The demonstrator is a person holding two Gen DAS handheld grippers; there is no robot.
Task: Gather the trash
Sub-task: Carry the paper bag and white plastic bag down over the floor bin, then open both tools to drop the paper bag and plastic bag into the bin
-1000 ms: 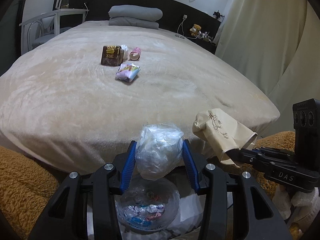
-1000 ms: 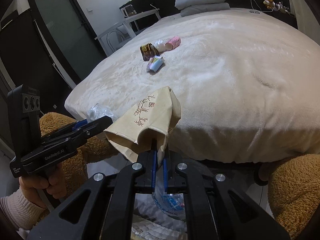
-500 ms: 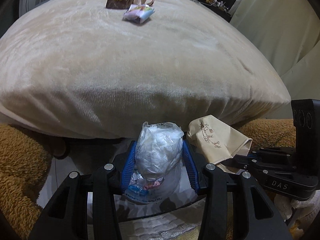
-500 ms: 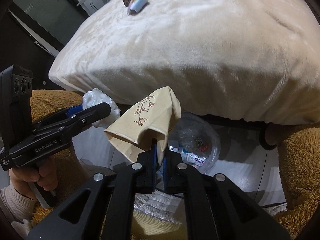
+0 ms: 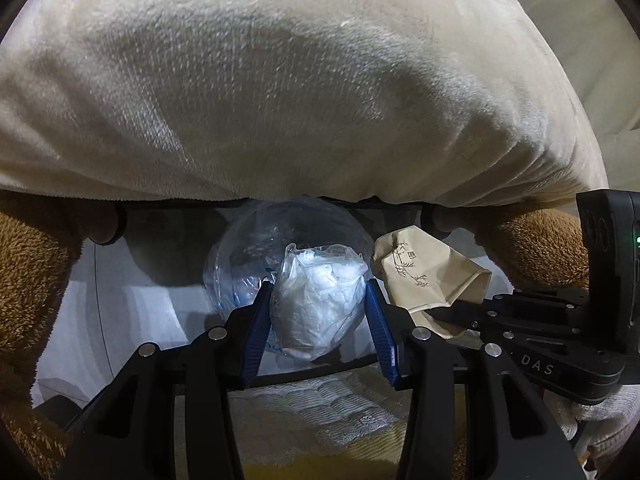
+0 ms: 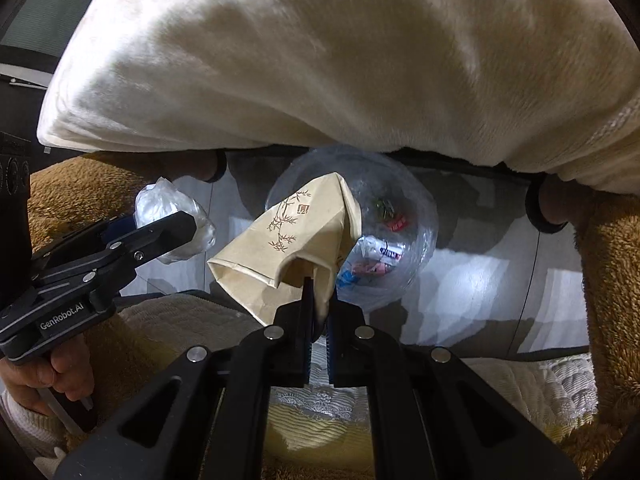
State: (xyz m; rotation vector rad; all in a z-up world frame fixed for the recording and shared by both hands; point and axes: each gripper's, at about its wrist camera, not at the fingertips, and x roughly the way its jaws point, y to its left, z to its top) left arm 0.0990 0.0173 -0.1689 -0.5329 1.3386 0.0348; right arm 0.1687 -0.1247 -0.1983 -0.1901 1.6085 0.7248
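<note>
The left gripper (image 5: 318, 304) pinched a crumpled clear plastic wad (image 5: 320, 300) between its blue pads, and just beside it the right gripper (image 6: 318, 312) had its jaws pressed together on the edge of a tan paper bag (image 6: 288, 248) printed with bamboo. Below both stood a clear-lined trash bin (image 6: 424, 216) holding wrappers, on the pale floor (image 6: 480, 280). Beyond hung the cream blanket (image 5: 280, 80) over the bed's edge.

Crinkly clear plastic wad (image 5: 320, 304); creased matt paper cup (image 6: 288, 248); plush blanket (image 5: 280, 80).
</note>
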